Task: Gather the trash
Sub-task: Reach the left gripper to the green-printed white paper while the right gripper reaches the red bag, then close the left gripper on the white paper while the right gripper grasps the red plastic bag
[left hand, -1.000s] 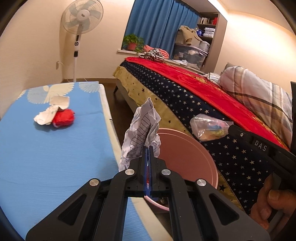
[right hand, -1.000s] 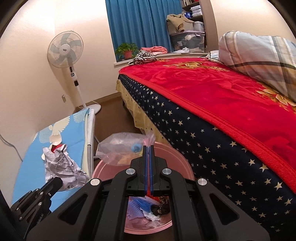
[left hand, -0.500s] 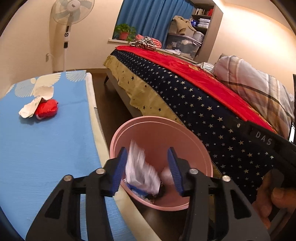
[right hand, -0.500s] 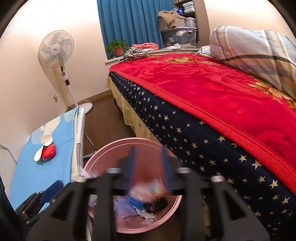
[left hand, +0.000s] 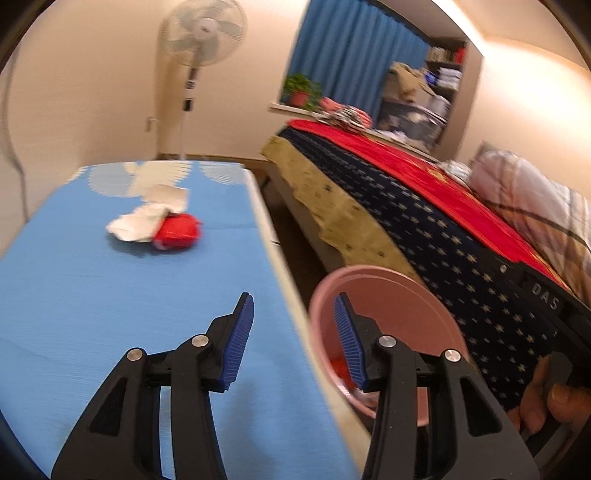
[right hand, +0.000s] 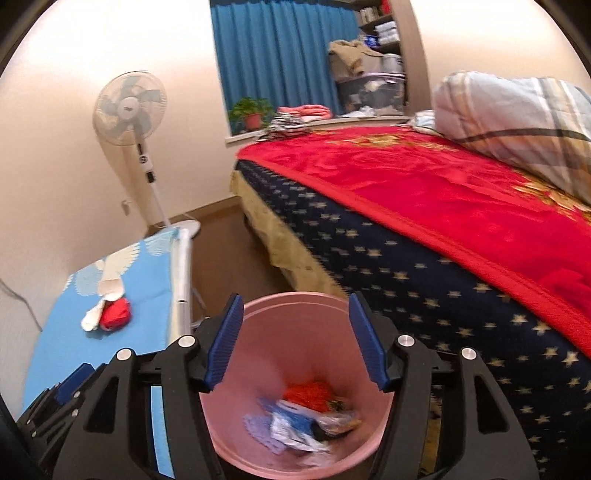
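The bin (right hand: 295,373) is round, pink, smooth plastic. It stands upright on the floor, mouth up, between the blue table (left hand: 110,295) on the left and the bed (right hand: 424,258) on the right. At the bottom lies a heap of trash (right hand: 306,417): crumpled paper, clear plastic, something blue and something red.

The right gripper (right hand: 293,338) is right over the bin. Its jaws have just been opening and stand wide apart, with nothing between them. The left gripper (left hand: 293,345) is let go too, with nothing in it. It hangs over the near edge of the table, next to the bin's rim (left hand: 369,273). The fingers (left hand: 240,339) are black with ribbed blue pads. A hand (left hand: 550,402) holds the right gripper's handle at the near right.

More trash waits far down the table: a crumpled white paper (left hand: 136,225) touching a red lump (left hand: 177,230). The two lie side by side, across the table.

The table top is flat blue cloth with white wings at the far end. The bed has a soft red blanket (right hand: 424,184), a dark cover with stars, and a checked pillow (right hand: 517,122). A white fan (left hand: 201,35) stands by the far wall, near a blue curtain (right hand: 280,55).
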### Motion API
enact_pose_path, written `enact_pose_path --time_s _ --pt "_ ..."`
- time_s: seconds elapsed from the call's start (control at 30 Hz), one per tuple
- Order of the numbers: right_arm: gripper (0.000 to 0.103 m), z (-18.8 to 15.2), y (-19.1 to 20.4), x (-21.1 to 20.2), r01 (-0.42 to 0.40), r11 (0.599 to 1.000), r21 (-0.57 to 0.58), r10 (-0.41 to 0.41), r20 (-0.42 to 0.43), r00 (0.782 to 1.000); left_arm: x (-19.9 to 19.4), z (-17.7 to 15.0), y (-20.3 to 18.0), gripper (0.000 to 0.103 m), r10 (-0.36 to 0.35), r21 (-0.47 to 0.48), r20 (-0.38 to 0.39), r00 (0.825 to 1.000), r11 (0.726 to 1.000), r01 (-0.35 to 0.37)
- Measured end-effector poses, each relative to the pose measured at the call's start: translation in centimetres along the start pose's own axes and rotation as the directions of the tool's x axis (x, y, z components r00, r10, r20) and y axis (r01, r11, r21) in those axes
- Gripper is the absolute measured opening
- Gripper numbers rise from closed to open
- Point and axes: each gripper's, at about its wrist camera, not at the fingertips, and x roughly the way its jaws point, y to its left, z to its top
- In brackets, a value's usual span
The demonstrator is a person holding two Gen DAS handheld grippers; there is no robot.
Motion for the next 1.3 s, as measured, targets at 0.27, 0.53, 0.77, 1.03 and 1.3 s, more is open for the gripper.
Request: enact_pose_path --time_s 0.27,0.53,0.77,1.03,1.3 --pt "0.055 -0.7 6.6 3.2 -0.208 0.978 0.009 0.208 -0.064 0.976 0.0 1.5 6.8 0.042 0.130 -0.105 0.040 0.991 0.987 -0.125" --pt "0.044 -1.5 13.5 8.1 -0.363 0.931 0.038 0.365 -0.143 0.920 1.7 3.2 12.2 0.040 0.209 -0.166 0.033 0.977 0.965 -0.201" --pt "0.037 -2.3 17.7 13.9 -0.447 0.888 0.111 0.460 -0.229 0.858 4.7 4.7 16.7 0.040 0.208 -0.267 0.002 0.978 0.943 -0.200" --pt "0.049 -3.7 20.4 19.8 -0.448 0.877 0.177 0.481 -0.325 0.814 8.9 5.5 20.2 0.040 0.155 -0.374 -0.051 0.987 0.913 -0.163" --pt "0.048 -4.5 21.6 22.2 -0.477 0.855 0.204 0.518 -0.393 0.760 12.4 5.1 21.8 0.039 0.041 -0.469 -0.105 0.994 0.879 -0.086"
